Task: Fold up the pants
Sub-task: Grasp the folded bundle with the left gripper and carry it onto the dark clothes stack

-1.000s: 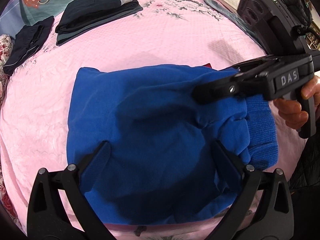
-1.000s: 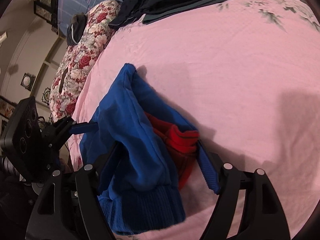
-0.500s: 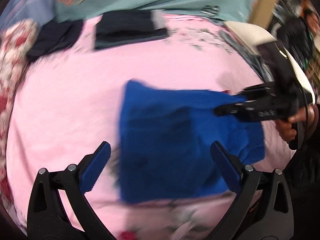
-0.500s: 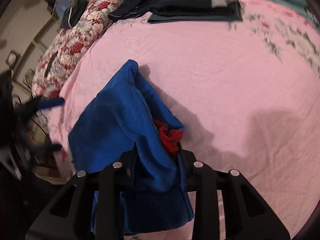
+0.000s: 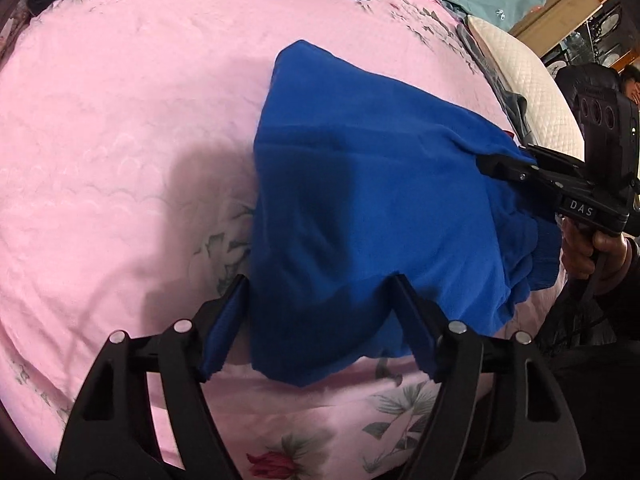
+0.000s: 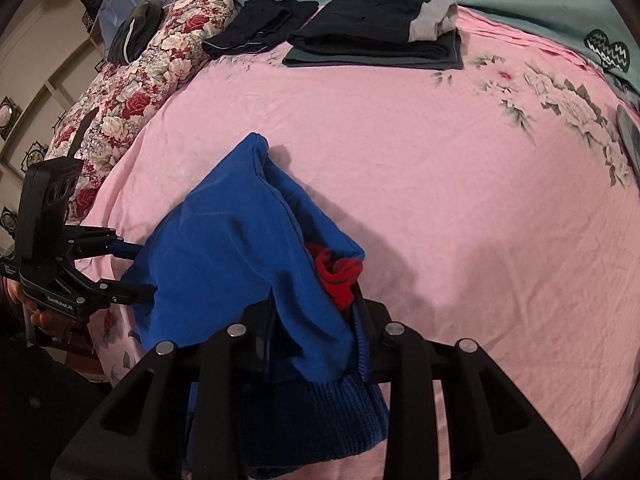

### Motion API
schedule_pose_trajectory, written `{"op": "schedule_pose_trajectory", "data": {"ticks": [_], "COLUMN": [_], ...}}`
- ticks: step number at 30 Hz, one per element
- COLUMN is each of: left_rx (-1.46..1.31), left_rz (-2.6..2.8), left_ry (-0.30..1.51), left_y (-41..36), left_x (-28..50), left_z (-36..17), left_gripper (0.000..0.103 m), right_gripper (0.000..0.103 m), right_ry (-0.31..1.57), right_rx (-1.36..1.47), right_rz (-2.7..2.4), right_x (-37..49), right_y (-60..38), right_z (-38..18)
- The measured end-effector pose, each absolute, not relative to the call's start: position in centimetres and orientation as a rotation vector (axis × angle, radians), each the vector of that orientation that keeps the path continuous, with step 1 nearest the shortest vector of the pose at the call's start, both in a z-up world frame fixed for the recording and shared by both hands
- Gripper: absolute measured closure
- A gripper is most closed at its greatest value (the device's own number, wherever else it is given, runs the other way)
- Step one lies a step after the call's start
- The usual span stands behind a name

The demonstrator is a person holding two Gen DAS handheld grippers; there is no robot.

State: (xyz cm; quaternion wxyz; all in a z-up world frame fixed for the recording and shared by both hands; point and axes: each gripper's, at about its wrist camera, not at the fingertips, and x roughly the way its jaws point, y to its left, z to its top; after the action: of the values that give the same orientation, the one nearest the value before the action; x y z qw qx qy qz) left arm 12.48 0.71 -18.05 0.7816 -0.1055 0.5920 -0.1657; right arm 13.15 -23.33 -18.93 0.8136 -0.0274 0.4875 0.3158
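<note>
Blue pants point(image 5: 360, 216) folded into a thick bundle on the pink bedsheet point(image 5: 120, 128), near its front edge.

Left gripper point(image 5: 320, 320): fingers part-spread around the near edge of the bundle, cloth between them; whether the pads actually press the fabric cannot be told. Right gripper point(image 6: 316, 320): fingers drawn close and pinching the waist end, the ribbed blue cuff point(image 6: 320, 420) hanging below its fingers.

Room to move: ahead of both grippers lies a wide stretch of bare sheet. Beyond that, at the far edge, a stack of folded dark clothes point(image 6: 372, 36) with a gray cuff, and a second dark folded piece point(image 6: 260, 24) just beside it. Left of the right gripper, a floral quilt point(image 6: 132, 80) bounds the sheet. Right of the left gripper, a cream quilted pillow point(image 5: 520, 68) sits at the sheet's edge.

View differences: only the right wrist view shows red lining point(image 6: 338, 276) inside the open fold, and the left gripper seen side-on at the bundle's edge. Only the left wrist view shows the right gripper's top finger lying over the cloth, and a floral print on the sheet below the bundle.
</note>
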Motion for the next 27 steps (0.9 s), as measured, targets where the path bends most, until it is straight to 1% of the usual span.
{"op": "schedule_pose_trajectory", "data": {"ticks": [3, 5, 6, 9, 10, 12, 14, 15, 17, 22, 25, 27], "left_rx": [-0.238, -0.212, -0.189, -0.158, -0.147, -0.146, -0.155, -0.156, -0.159, -0.134, -0.12, -0.124], "left_rz": [-0.357, -0.333, -0.323, -0.338, -0.332, -0.318, -0.304, -0.302, -0.304, -0.311, -0.304, -0.303], "left_ry": [1.311, 1.318, 1.312, 1.283, 1.275, 1.268, 1.258, 1.25, 1.231, 1.116, 1.034, 0.988], "left_y": [0.4, -0.2, -0.7, -1.7, -1.9, -1.8, -1.5, -1.3, -1.0, -0.4, 0.5, 0.4], "left_x": [13.0, 13.1, 13.1, 12.7, 12.6, 12.5, 12.7, 12.8, 13.0, 15.9, 19.8, 24.3], "left_z": [-18.3, -18.4, -18.3, -17.6, -17.3, -16.6, -15.8, -15.4, -14.3, -9.0, -5.7, -4.3], "left_gripper": [0.02, 0.02, 0.027, 0.054, 0.058, 0.073, 0.082, 0.084, 0.085, 0.086, 0.086, 0.086], "right_gripper": [0.072, 0.072, 0.072, 0.074, 0.075, 0.076, 0.077, 0.077, 0.078, 0.078, 0.078, 0.078], "right_ry": [1.054, 1.062, 1.059, 1.047, 1.045, 1.035, 1.02, 1.008, 0.978, 0.854, 0.765, 0.698], "right_rx": [-0.022, 0.005, 0.014, 0.04, 0.054, 0.054, 0.049, 0.049, 0.038, 0.001, -0.046, -0.105], "right_rz": [0.673, 0.662, 0.658, 0.661, 0.664, 0.668, 0.672, 0.677, 0.684, 0.667, 0.645, 0.617], "right_x": [13.5, 13.5, 13.5, 13.1, 13.0, 12.7, 12.5, 12.3, 12.3, 14.6, 17.6, 20.4], "right_y": [-23.6, -23.9, -23.9, -24.0, -24.1, -24.1, -24.1, -24.0, -23.8, -23.3, -22.3, -20.9], "right_z": [-19.4, -19.7, -19.6, -18.9, -18.6, -17.8, -17.0, -16.3, -14.9, -9.5, -6.2, -4.2]}}
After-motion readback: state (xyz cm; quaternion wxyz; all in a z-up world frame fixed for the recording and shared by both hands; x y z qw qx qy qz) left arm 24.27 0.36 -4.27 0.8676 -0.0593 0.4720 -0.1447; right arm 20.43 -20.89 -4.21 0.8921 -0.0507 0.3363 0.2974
